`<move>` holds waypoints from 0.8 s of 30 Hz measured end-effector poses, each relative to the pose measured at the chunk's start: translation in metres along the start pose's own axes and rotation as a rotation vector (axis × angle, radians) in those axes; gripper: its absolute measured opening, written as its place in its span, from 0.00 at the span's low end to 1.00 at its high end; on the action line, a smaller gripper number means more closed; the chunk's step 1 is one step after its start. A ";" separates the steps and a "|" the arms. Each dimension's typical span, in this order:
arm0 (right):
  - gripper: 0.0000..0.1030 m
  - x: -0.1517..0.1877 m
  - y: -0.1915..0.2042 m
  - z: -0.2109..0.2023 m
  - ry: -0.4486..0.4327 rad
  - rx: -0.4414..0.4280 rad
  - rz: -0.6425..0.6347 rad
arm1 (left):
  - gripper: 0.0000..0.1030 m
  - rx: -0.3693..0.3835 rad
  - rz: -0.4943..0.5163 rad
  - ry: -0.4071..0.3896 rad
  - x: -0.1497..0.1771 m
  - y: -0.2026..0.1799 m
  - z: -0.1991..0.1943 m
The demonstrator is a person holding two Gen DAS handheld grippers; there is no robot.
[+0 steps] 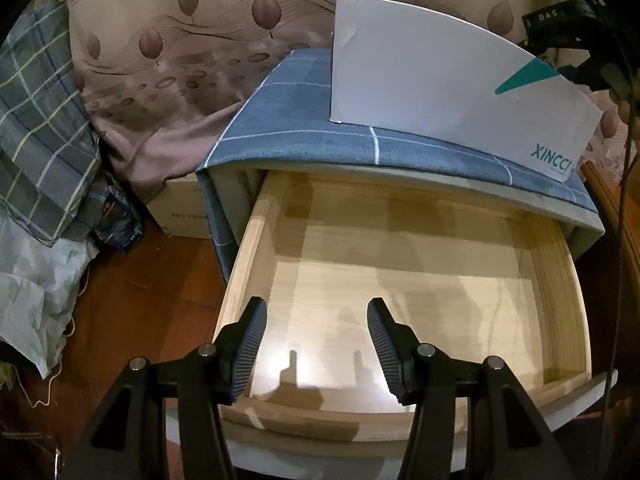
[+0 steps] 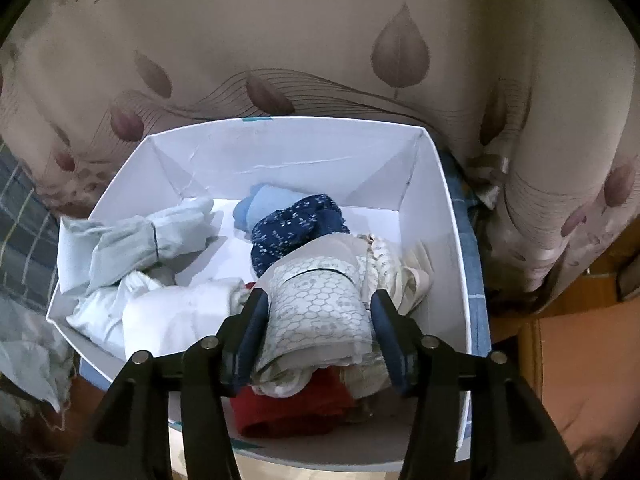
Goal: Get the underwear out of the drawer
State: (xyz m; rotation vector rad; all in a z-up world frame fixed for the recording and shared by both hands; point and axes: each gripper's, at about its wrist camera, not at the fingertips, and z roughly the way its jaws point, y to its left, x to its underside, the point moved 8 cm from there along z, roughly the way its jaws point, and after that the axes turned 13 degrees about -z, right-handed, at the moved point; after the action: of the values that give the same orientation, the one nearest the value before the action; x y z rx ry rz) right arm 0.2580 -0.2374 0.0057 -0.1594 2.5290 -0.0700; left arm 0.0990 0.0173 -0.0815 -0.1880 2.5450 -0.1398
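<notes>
In the left wrist view the wooden drawer (image 1: 560,280) stands pulled out, its bottom bare. My left gripper (image 1: 316,316) hangs open over its front part with nothing between the fingers. A white box (image 1: 440,80) sits on the blue checked cloth (image 1: 304,136) above the drawer. The right wrist view looks into that white box (image 2: 280,152), which holds several rolled underwear. A pale roll with a honeycomb print (image 2: 316,324) lies between the fingers of my right gripper (image 2: 320,298), on top of a red piece (image 2: 292,404). The jaws stand just wider than the roll and do not squeeze it.
A navy dotted roll (image 2: 296,232), a light blue one (image 2: 256,204) and white pieces (image 2: 180,316) fill the rest of the box. Leaf-print bedding (image 1: 180,60) hangs behind. Plaid fabric (image 1: 44,140) and a cardboard box (image 1: 180,208) lie left of the drawer on the wooden floor (image 1: 140,300).
</notes>
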 end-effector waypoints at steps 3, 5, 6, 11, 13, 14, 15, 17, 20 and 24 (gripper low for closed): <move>0.68 0.000 0.003 -0.012 -0.031 0.013 -0.015 | 0.52 -0.001 0.000 0.004 0.000 -0.001 0.001; 0.75 0.000 0.003 -0.027 -0.073 0.024 -0.020 | 0.52 -0.002 0.001 0.001 0.000 -0.001 0.001; 0.78 0.001 0.003 -0.034 -0.088 0.030 -0.025 | 0.52 -0.003 0.002 0.000 0.001 -0.001 0.001; 0.90 0.026 0.011 -0.075 -0.156 0.033 -0.052 | 0.52 -0.010 0.012 -0.003 0.003 -0.004 0.000; 0.92 0.045 0.017 -0.089 -0.173 0.029 -0.064 | 0.52 -0.013 0.024 -0.006 0.004 -0.005 -0.001; 0.94 0.054 0.019 -0.093 -0.174 0.025 -0.064 | 0.52 -0.016 0.029 -0.008 0.005 -0.006 -0.001; 0.95 0.064 0.021 -0.096 -0.174 0.019 -0.061 | 0.52 -0.017 0.034 -0.008 0.006 -0.007 -0.001; 0.95 0.091 0.026 -0.100 -0.165 0.009 -0.059 | 0.52 -0.015 0.037 -0.006 0.007 -0.008 -0.001; 0.96 0.130 0.034 -0.097 -0.141 0.020 -0.068 | 0.52 -0.019 0.040 -0.007 0.007 -0.009 -0.001; 0.96 0.183 0.046 -0.081 -0.079 0.034 -0.082 | 0.52 -0.028 0.038 -0.005 0.008 -0.009 -0.001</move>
State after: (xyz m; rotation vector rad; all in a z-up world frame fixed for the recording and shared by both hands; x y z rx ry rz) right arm 0.0583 -0.2148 -0.0351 -0.2470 2.4402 -0.1364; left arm 0.0933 0.0069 -0.0840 -0.1509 2.5451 -0.0889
